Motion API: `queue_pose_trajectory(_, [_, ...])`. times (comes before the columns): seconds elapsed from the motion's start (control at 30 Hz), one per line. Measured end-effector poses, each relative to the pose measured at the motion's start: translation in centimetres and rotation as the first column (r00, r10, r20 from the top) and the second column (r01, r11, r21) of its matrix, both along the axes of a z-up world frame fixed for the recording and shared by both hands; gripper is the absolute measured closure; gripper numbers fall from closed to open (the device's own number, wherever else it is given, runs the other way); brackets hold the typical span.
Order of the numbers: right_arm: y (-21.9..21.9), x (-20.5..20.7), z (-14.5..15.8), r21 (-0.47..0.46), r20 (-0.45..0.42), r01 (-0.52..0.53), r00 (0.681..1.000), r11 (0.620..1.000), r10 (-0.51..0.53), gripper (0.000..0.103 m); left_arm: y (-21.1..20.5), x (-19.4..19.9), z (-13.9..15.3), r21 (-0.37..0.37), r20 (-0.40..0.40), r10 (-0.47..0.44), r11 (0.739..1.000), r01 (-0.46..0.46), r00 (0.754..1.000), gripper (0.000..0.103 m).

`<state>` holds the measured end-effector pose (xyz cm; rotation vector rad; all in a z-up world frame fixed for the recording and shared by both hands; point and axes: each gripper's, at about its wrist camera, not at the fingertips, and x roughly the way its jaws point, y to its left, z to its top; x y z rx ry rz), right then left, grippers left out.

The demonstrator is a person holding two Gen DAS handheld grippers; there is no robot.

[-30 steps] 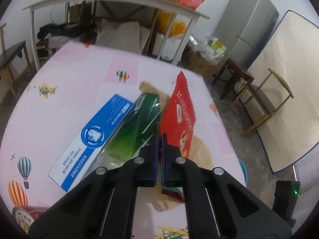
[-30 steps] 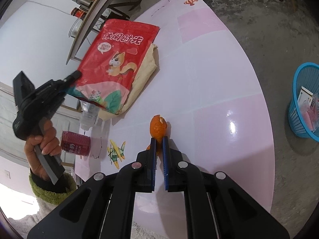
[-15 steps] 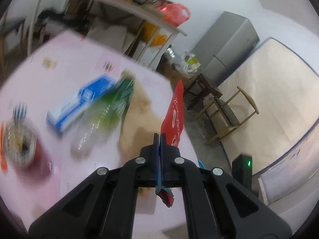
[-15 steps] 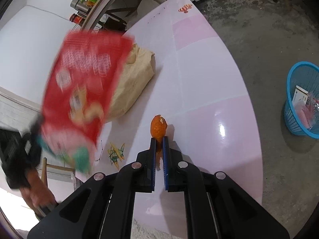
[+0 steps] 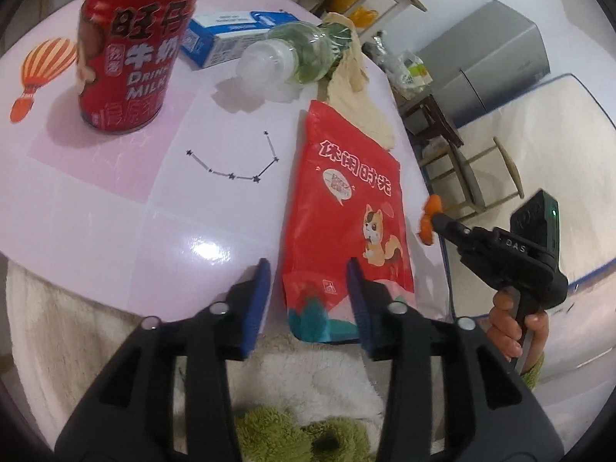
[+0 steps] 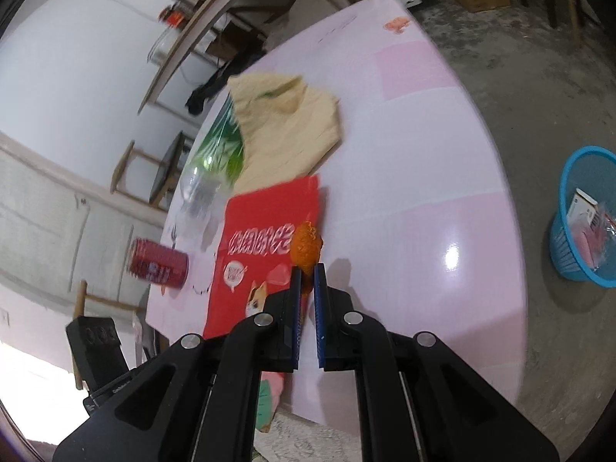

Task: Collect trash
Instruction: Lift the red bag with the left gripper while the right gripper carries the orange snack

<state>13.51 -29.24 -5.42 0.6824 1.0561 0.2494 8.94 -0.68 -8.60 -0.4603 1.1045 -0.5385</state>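
1. Two grippers are in view over a pink table [image 5: 115, 208]. At far left a red milk can [image 5: 131, 46] stands upright.
2. Right of it lie a blue carton [image 5: 227, 38] and a clear plastic bottle [image 5: 285, 57] on its side, touching a beige cloth [image 5: 358, 88].
3. Left gripper [image 5: 310, 277]: jaws have just been opening and stand apart. The red snack bag [image 5: 342, 211] lies flat on the table, its near end overhanging the edge between the fingers, no pad pressing it.
4. Right gripper [image 6: 308, 281]: jaws clamped on an orange peel piece [image 6: 306, 248], held above the table.
5. At far right a blue basket [image 6: 566, 254] sits on the floor, holding wrappers.
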Motion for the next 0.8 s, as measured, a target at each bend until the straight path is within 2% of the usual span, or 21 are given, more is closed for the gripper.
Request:
queue_pose_trajectory(0.3, [2.0, 0.9, -1.7, -0.024, -0.069, -0.038, 0.997, 0.999, 0.036, 0.096, -1.7, 2.5, -0.3, -0.005, 0.009, -0.064, 0.998, 0.064, 0.998, 0.062])
queue_pose_trajectory(0.67, [2.2, 1.2, -2.0, -0.026, -0.085, -0.030, 0.996, 0.999, 0.028, 0.096, -1.5, 4.5, -1.0, -0.083, -0.045, -0.078, 0.994, 0.074, 0.996, 0.062])
queue_pose_trajectory(0.8, [2.1, 1.1, -2.1, -0.023, -0.085, -0.027, 0.996, 0.999, 0.025, 0.096, -1.4, 4.3, -0.5, -0.064, -0.027, -0.071, 0.996, 0.070, 0.997, 0.056])
